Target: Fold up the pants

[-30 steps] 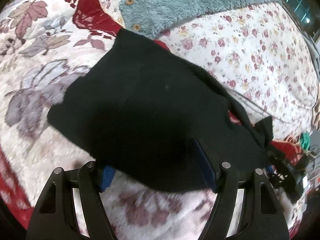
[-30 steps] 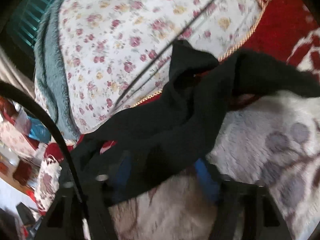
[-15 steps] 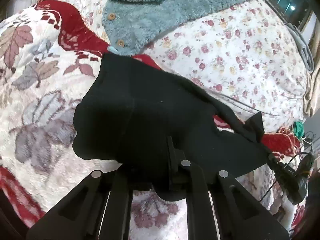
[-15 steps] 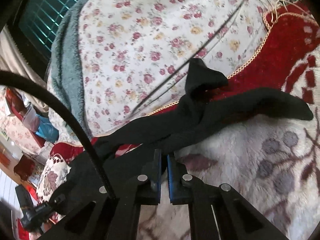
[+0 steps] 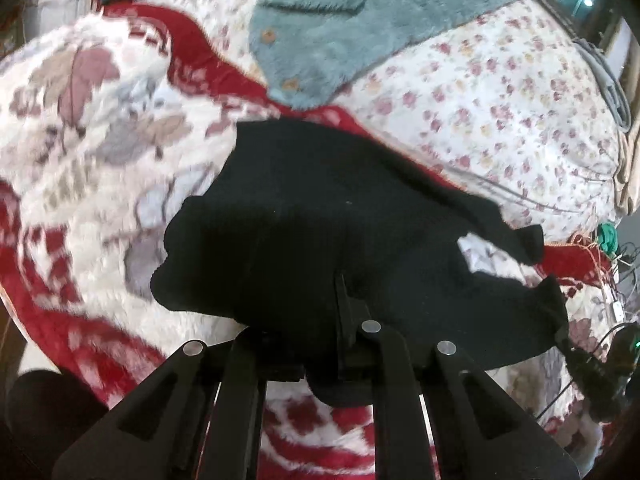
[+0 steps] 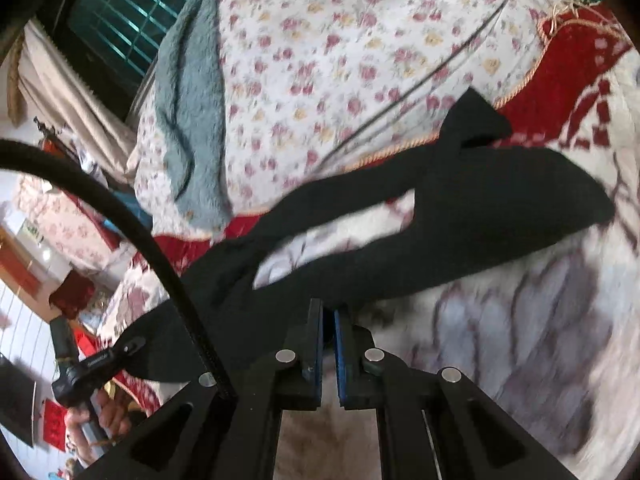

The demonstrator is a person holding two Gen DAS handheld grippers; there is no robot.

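The black pants (image 5: 320,216) lie crumpled on the red-and-white floral blanket (image 5: 80,160), below the teal fleece garment (image 5: 340,28). The left gripper (image 5: 340,312) is clenched on the near edge of the fabric. The right gripper (image 6: 328,316) is likewise clamped on the near edge of a leg. Risk, as judged: both bites look shallow, so lifting could let the knit slip free; the legs lie splayed and could bunch unevenly. No legible brand, label or writing noted.
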